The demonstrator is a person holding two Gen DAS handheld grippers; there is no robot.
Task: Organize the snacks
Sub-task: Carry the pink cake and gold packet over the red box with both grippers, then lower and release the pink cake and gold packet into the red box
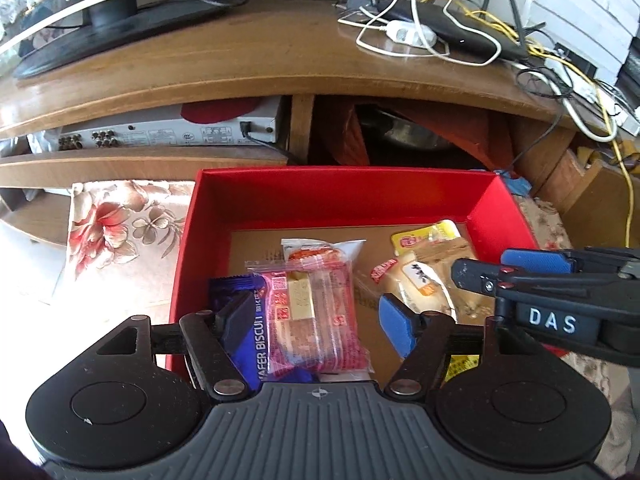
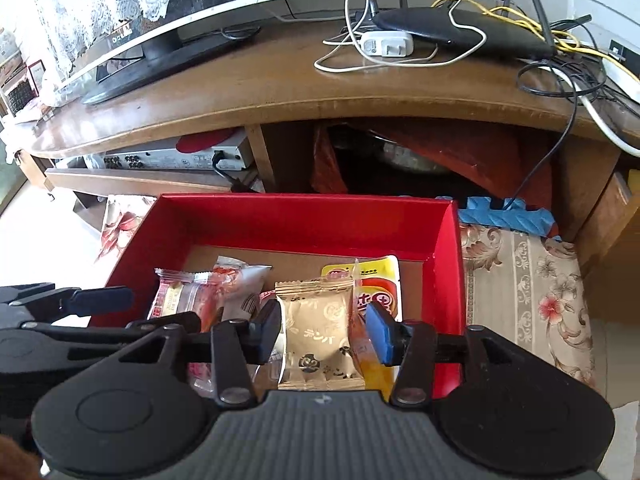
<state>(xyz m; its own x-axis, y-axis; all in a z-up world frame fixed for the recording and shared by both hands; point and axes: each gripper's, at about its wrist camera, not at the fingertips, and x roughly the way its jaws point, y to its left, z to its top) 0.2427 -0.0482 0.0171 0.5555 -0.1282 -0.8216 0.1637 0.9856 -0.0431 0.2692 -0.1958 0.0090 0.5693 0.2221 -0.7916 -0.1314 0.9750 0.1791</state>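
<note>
A red box (image 1: pixel 340 196) (image 2: pixel 304 220) with a cardboard floor holds several snack packets. My left gripper (image 1: pixel 316 320) hangs open over its near left part, above a pink packet (image 1: pixel 316 312) and a blue wafer biscuit pack (image 1: pixel 248 344). A white and red packet (image 1: pixel 320 252) lies behind them, and a bread packet (image 1: pixel 424 280) and a yellow packet (image 1: pixel 424 236) lie at right. My right gripper (image 2: pixel 324 330) is open over the near right part, with a tan packet (image 2: pixel 320 332) between its fingers, not clamped. The yellow packet (image 2: pixel 368 284) lies behind it.
The box sits on a floral cloth (image 1: pixel 116 224) (image 2: pixel 532 280) in front of a wooden TV stand (image 1: pixel 240 64). On the stand are a TV base (image 1: pixel 116 32), a router (image 2: pixel 460 32) and tangled cables (image 1: pixel 420 36). A silver player (image 1: pixel 168 132) sits on its shelf.
</note>
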